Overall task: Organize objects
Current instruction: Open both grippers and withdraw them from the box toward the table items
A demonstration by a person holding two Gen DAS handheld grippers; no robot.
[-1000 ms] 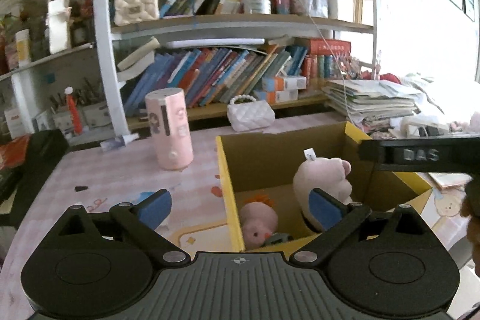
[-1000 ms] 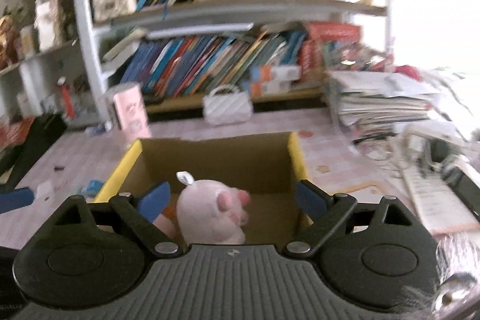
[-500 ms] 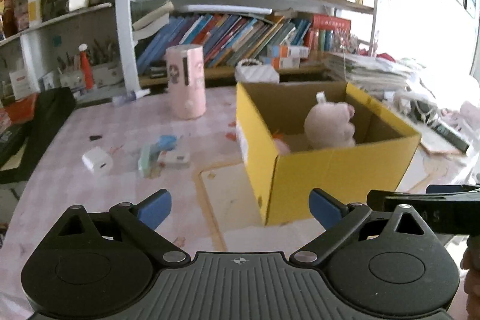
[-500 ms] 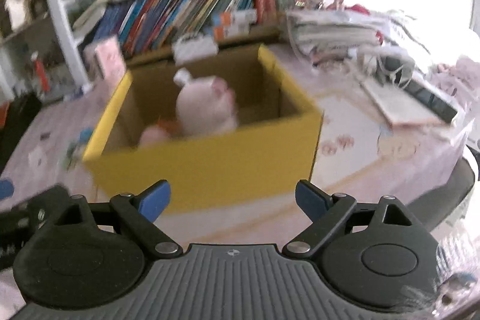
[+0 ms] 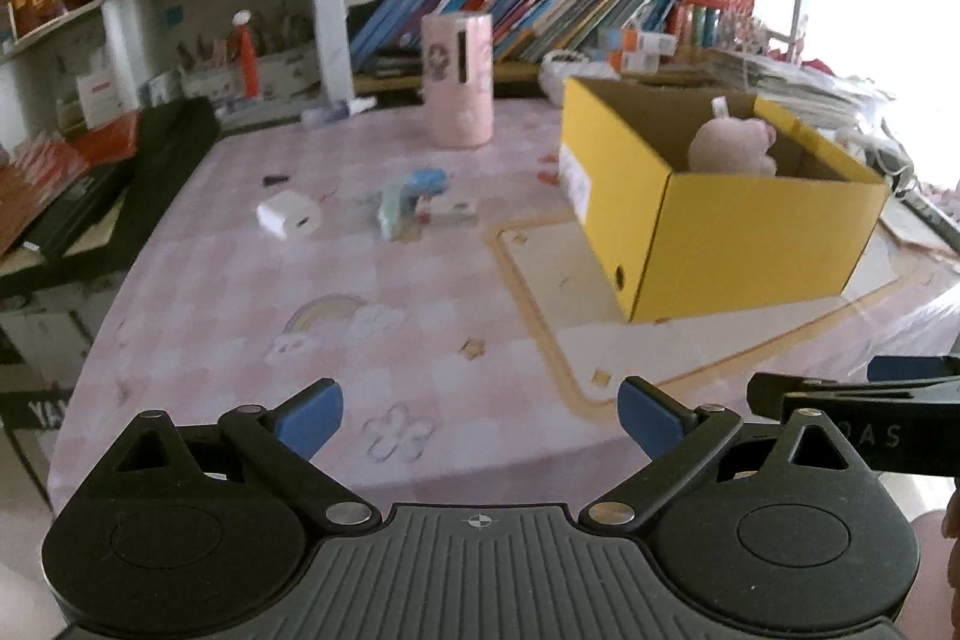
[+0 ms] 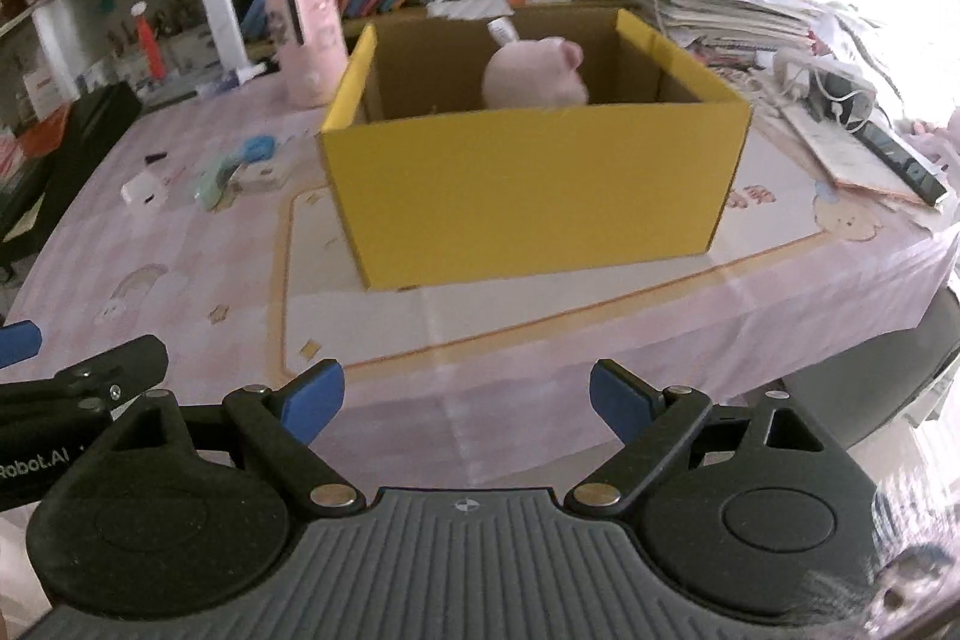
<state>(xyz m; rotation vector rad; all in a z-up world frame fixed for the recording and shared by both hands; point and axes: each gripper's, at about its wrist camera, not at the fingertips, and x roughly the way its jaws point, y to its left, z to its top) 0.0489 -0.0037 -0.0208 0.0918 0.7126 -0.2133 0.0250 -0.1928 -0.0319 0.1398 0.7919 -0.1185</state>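
I hold my left gripper (image 5: 474, 415) and right gripper (image 6: 467, 400) wide and empty near the table edge, facing the yellow cardboard box (image 6: 528, 184) containing a pink plush pig (image 6: 534, 76).

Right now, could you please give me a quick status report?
Left gripper and right gripper open, empty. Pink plush in yellow box; charger loose on table. Nothing in the way.
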